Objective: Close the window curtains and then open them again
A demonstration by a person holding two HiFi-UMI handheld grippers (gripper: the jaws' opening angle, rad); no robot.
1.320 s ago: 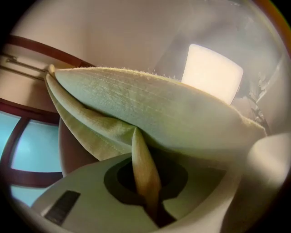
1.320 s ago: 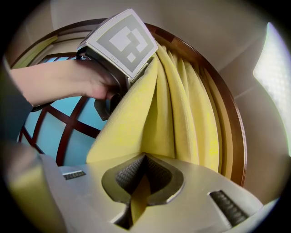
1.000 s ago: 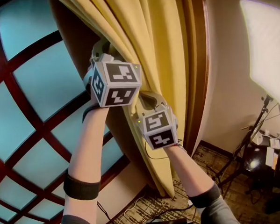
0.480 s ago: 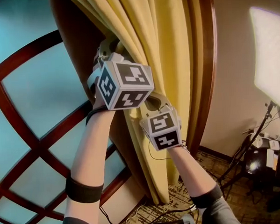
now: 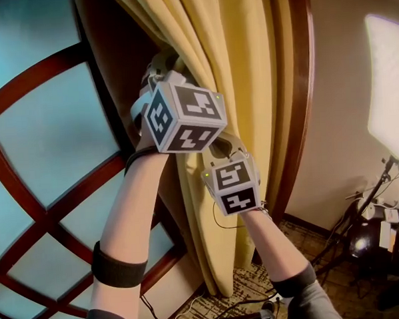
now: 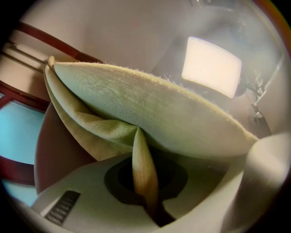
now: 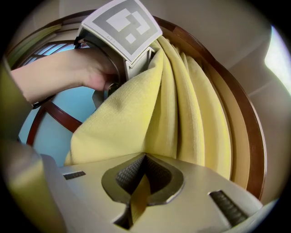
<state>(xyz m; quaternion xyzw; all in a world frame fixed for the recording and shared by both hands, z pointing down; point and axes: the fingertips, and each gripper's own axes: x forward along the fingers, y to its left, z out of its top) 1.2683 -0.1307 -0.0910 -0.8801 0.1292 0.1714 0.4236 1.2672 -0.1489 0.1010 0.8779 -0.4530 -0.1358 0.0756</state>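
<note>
Left hand-held gripper (image 5: 162, 63): jaws fully closed, pinching the yellow curtain (image 5: 238, 67). In the left gripper view a narrow pleat (image 6: 144, 173) runs down between the jaws, and the rest of the fabric spreads out above them.

Right hand-held gripper (image 5: 224, 142): same state, jaws clamped together on a thin strip of curtain fabric. It sits lower than the left one, just beside it on the same leading side of the curtain.

Curtain position: gathered in long folds at the right side of the window (image 5: 45, 137), up against the dark wooden arch frame (image 5: 301, 83). The bottom hangs close to the patterned carpet (image 5: 311, 250). Blue-tinted panes and red-brown bars (image 5: 67, 189) to the left of the grippers are uncovered.

The right gripper view also catches my left hand (image 7: 86, 75) wrapped round the left unit. Its marker cube (image 7: 122, 25) is on top, and the curtain folds run up the right side.

Far right: a bright light panel (image 5: 390, 79) and a stand (image 5: 369, 188) below it. Black band (image 5: 118, 266) on my left forearm.
</note>
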